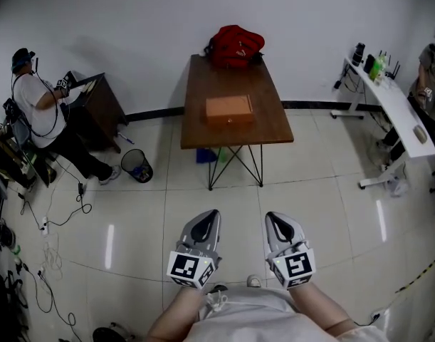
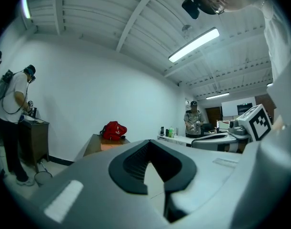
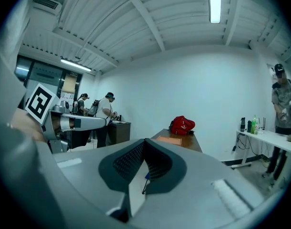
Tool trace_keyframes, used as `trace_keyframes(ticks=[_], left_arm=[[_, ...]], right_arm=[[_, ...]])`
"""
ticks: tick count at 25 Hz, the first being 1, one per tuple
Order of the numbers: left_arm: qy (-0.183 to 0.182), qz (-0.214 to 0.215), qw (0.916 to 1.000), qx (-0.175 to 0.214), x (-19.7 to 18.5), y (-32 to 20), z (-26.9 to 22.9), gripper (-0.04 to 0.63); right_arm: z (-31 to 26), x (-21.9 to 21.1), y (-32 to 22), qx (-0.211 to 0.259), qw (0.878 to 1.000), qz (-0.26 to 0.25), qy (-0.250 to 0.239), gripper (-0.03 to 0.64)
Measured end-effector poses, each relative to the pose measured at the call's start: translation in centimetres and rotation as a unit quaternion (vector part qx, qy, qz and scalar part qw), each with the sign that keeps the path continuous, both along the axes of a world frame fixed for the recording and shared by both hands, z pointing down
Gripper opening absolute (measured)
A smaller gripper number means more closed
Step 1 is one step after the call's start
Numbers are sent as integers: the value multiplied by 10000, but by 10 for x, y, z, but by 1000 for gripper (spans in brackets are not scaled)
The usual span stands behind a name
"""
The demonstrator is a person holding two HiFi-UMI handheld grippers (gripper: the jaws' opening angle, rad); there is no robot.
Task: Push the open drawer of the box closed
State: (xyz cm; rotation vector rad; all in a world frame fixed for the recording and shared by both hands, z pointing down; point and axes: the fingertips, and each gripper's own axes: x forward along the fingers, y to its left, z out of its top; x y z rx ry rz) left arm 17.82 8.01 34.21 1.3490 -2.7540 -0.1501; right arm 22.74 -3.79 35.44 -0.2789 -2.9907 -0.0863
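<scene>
An orange-brown box (image 1: 229, 109) lies flat on the brown wooden table (image 1: 203, 130) across the room; from here I cannot tell whether its drawer stands out. A red bag (image 1: 235, 46) sits at the table's far end. Both grippers hang low near my body, far short of the table. The left gripper (image 1: 208, 216) and the right gripper (image 1: 274, 218) are both shut and hold nothing. The left gripper view shows the box (image 2: 109, 146) and the bag (image 2: 114, 130) far off beyond its closed jaws. In the right gripper view the box (image 3: 171, 140) is small and distant.
A person (image 1: 35, 112) stands at a dark cabinet (image 1: 100, 105) on the left, with a waste bin (image 1: 137, 164) and floor cables (image 1: 46, 219) nearby. A white desk (image 1: 399, 112) with bottles and another person (image 1: 431, 77) are on the right. Tiled floor lies between me and the table.
</scene>
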Motion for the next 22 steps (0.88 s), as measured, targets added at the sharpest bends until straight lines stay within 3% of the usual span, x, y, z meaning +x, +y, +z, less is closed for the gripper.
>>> trace_keyframes(ticks=[22], left_arm=[[-84,-9,10000,-47,-16,9,-7,6]], right_arm=[[1,-21,5,-68,9999,-126,73,3]])
